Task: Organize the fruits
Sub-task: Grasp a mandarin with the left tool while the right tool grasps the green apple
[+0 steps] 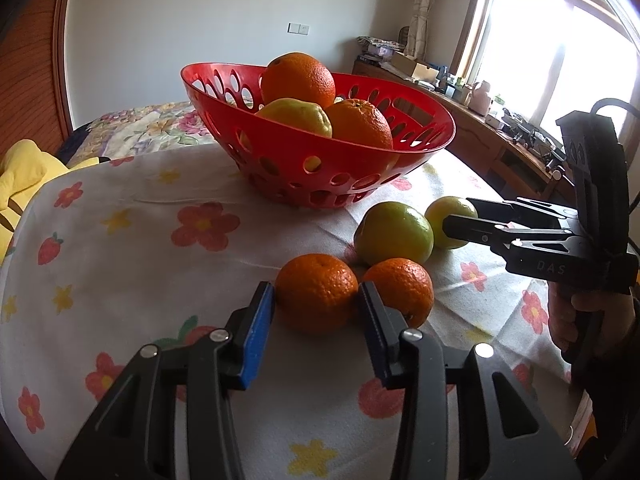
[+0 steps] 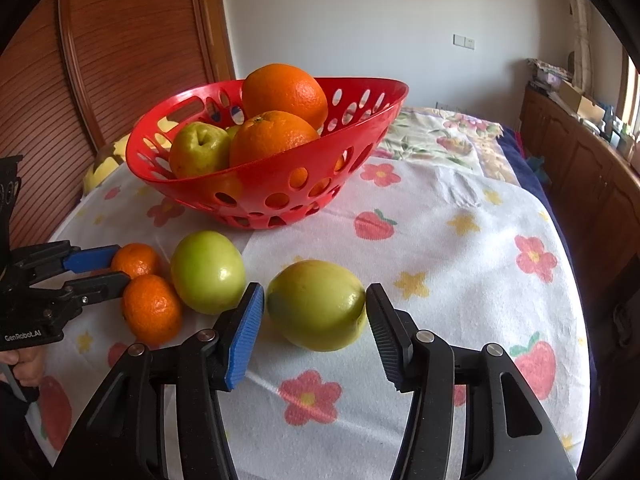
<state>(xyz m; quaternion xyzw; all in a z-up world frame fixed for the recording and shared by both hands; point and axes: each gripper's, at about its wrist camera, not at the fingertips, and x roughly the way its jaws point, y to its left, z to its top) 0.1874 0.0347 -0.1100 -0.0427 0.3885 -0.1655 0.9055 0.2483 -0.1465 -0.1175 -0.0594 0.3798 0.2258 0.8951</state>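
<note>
Mandarin point(image 1: 316, 292) sits between the spread pads of the left gripper point(image 1: 316, 312), one pad touching it, with a second mandarin point(image 1: 404, 288) just beside; the red basket point(image 1: 420, 152) of fruit stands further in on the floral cloth point(image 1: 120, 240). Right wrist view: right gripper point(image 2: 315, 312), fingers wide, brackets a yellow-green apple point(image 2: 316, 304) near the cloth's front edge, a greener apple point(image 2: 208, 272) beside it.
</note>
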